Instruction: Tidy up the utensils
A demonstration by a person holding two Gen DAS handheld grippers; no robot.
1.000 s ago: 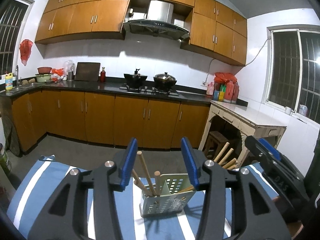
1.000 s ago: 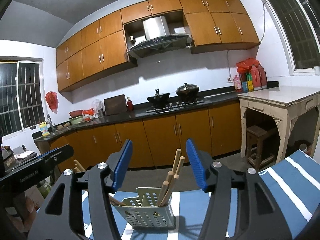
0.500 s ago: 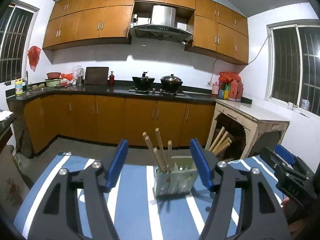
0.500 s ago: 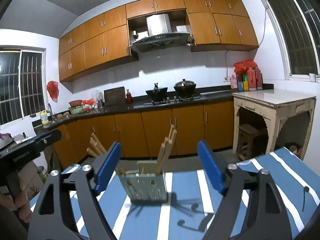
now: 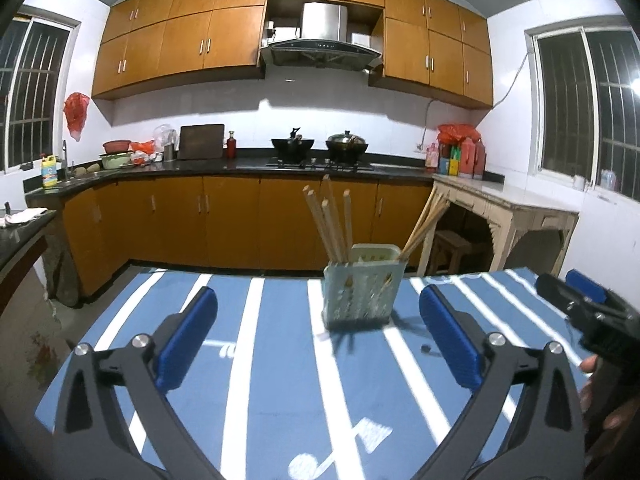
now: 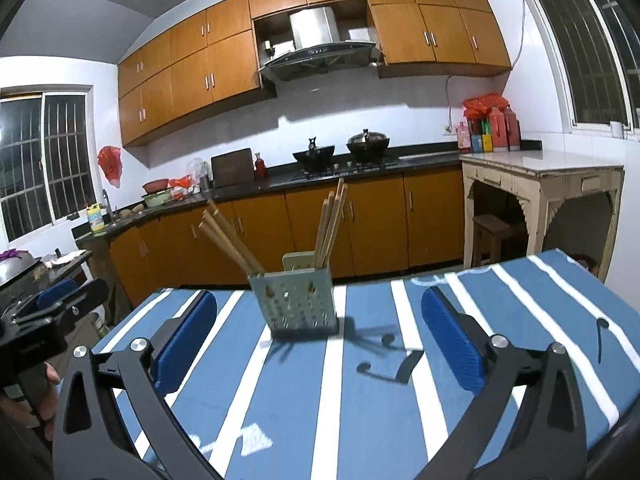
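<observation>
A pale green perforated utensil holder (image 5: pixel 362 286) stands on the blue and white striped tablecloth (image 5: pixel 280 380). Several wooden chopsticks (image 5: pixel 330 224) stick up from it in two bunches. It also shows in the right wrist view (image 6: pixel 298 300) with its chopsticks (image 6: pixel 328 228). My left gripper (image 5: pixel 318 336) is open and empty, a short way back from the holder. My right gripper (image 6: pixel 318 340) is open and empty, also back from the holder. The right gripper shows at the right edge of the left wrist view (image 5: pixel 588 312).
The table's far edge (image 5: pixel 240 276) lies just behind the holder. Beyond it are wooden kitchen cabinets (image 5: pixel 224 224), a stove with pots (image 5: pixel 320 148) and a pale side table (image 5: pixel 504 208) with a stool under it.
Both grippers have pulled back from the holder and opened wider. The holder with its chopsticks now stands free on the cloth, farther from both cameras.
</observation>
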